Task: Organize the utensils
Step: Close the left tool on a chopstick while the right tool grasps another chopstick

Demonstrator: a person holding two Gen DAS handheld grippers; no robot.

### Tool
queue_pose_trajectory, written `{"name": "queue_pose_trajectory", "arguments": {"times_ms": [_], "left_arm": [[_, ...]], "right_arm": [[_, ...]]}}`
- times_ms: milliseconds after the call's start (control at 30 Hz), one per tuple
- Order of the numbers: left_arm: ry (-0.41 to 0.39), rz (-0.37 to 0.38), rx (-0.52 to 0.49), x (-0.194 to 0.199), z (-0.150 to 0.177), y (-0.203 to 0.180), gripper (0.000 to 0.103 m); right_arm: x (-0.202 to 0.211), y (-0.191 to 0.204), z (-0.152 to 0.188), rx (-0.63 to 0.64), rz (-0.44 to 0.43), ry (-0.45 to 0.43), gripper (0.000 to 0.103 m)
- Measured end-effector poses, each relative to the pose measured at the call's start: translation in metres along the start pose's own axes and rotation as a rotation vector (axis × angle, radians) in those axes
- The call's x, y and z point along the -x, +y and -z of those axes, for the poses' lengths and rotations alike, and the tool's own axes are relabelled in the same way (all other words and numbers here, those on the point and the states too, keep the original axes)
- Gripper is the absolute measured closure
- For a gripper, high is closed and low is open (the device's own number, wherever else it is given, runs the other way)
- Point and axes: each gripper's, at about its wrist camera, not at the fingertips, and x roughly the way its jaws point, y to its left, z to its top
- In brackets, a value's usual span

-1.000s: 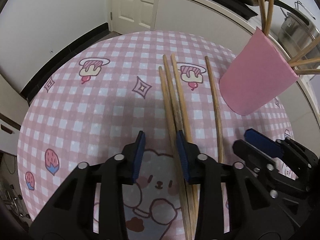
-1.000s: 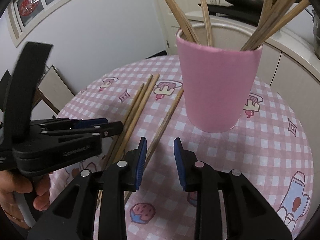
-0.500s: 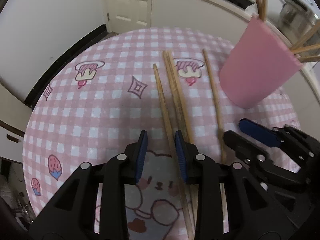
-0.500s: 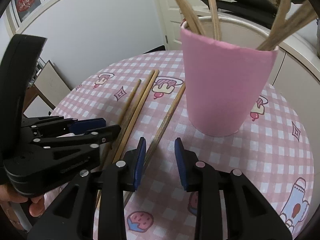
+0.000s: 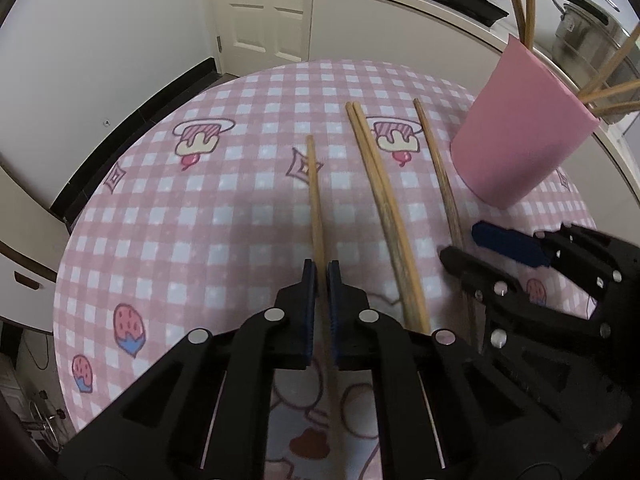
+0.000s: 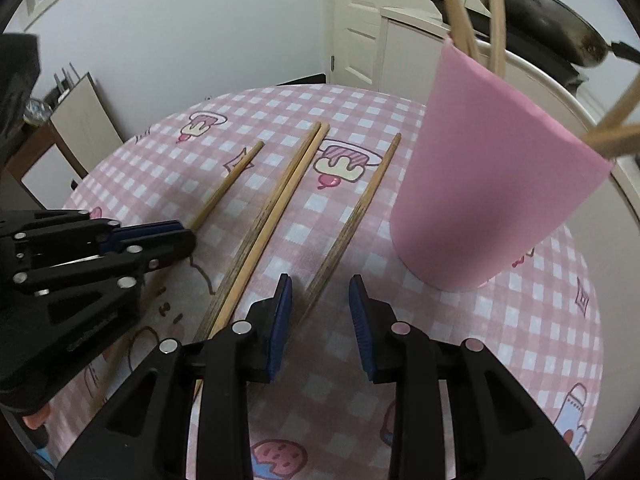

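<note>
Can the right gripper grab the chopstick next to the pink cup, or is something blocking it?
Probably yes. The right gripper is open, its jaws have just been closing a little, and the chopstick runs between them with nothing on top. The pink cup stands off to the side, apart from it.

My view takes in a round table under a pink checked cloth [image 5: 240, 216] printed with cakes, strawberries and a bear. Behind it stands a white panelled door [image 5: 260, 12] in a white wall with a dark skirting board [image 5: 132, 116]. On the white counter [image 5: 400, 4] sit a dark wok [image 6: 536, 16] and a steel pot [image 5: 588, 24].
</note>
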Motion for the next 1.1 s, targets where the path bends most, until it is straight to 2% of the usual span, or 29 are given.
{"name": "queue_pose_trajectory", "arguments": {"times_ms": [67, 200, 333, 600, 767, 833, 900, 1100], "left_arm": [[0.002, 0.005, 0.007, 0.003, 0.006, 0.004, 0.097], [0.001, 0.005, 0.007, 0.017, 0.023, 0.005, 0.097], [0.007, 0.022, 0.009, 0.028, 0.045, 0.007, 0.097], [0.024, 0.034, 0.002, 0.049, 0.079, 0.006, 0.097], [0.03, 0.056, 0.066, 0.048, 0.073, 0.009, 0.097], [0.031, 0.059, 0.072, 0.046, 0.066, 0.01, 0.096], [0.036, 0.053, 0.067, 0.04, 0.055, 0.008, 0.096], [0.048, 0.044, 0.059, 0.02, 0.026, 0.006, 0.096]], "right_arm": [[0.001, 0.001, 0.001, 0.014, -0.018, 0.013, 0.09], [0.007, 0.004, 0.008, 0.022, -0.045, 0.027, 0.096], [0.022, 0.003, 0.026, 0.039, -0.088, 0.049, 0.097], [0.052, -0.002, 0.07, 0.097, -0.109, 0.125, 0.097], [0.053, 0.0, 0.07, 0.104, -0.091, 0.134, 0.096], [0.048, 0.001, 0.063, 0.095, -0.088, 0.117, 0.091], [0.043, 0.004, 0.054, 0.095, -0.085, 0.101, 0.078], [0.024, 0.008, 0.024, 0.1, -0.068, 0.082, 0.078]]}}
